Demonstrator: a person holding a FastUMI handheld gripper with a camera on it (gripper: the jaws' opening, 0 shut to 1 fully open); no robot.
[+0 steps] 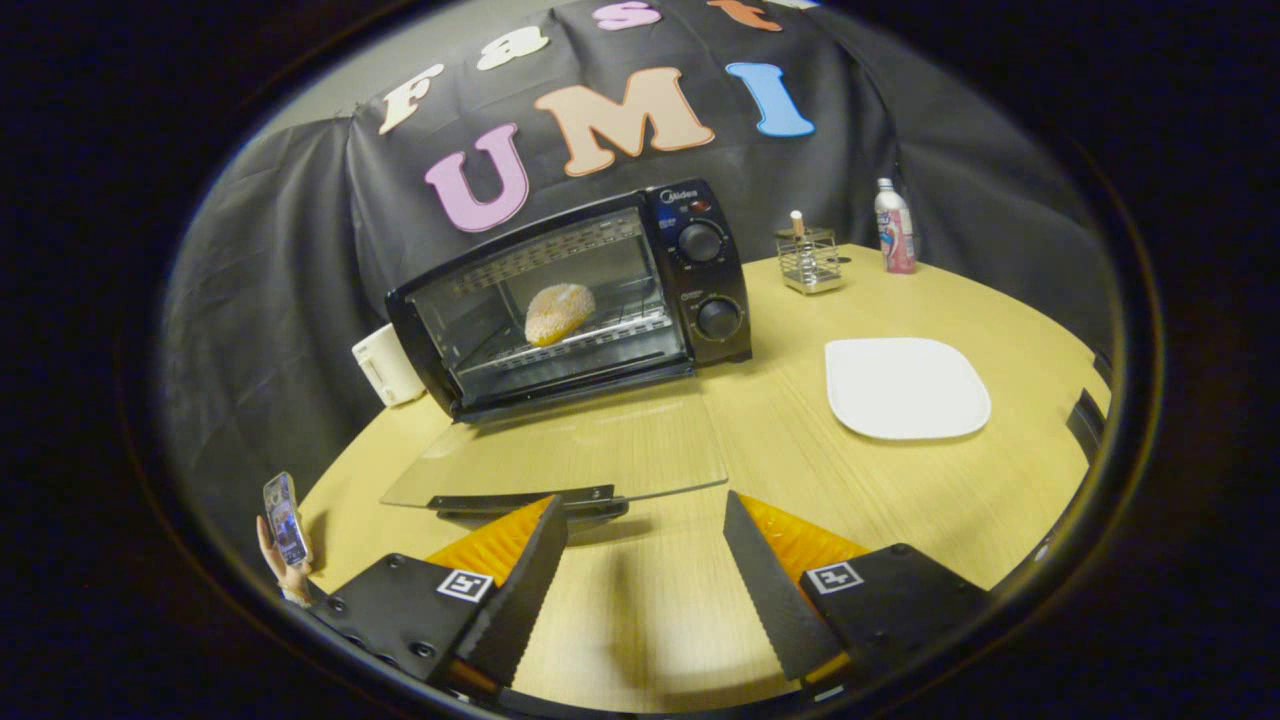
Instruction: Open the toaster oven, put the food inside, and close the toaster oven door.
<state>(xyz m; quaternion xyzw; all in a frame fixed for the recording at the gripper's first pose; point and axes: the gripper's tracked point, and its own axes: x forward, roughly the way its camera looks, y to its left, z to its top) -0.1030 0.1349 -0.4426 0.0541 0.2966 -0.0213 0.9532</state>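
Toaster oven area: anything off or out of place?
Nothing spilled or damaged. Toaster oven door lies open flat, food on the rack, plate bare. Gripper open, just short of the door handle.

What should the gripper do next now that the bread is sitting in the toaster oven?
Probably slide forward and under the door handle to lift it shut. The bread already lies on the rack inside the toaster oven, the glass door hangs fully open, and the gripper is open and empty, just short of the handle.
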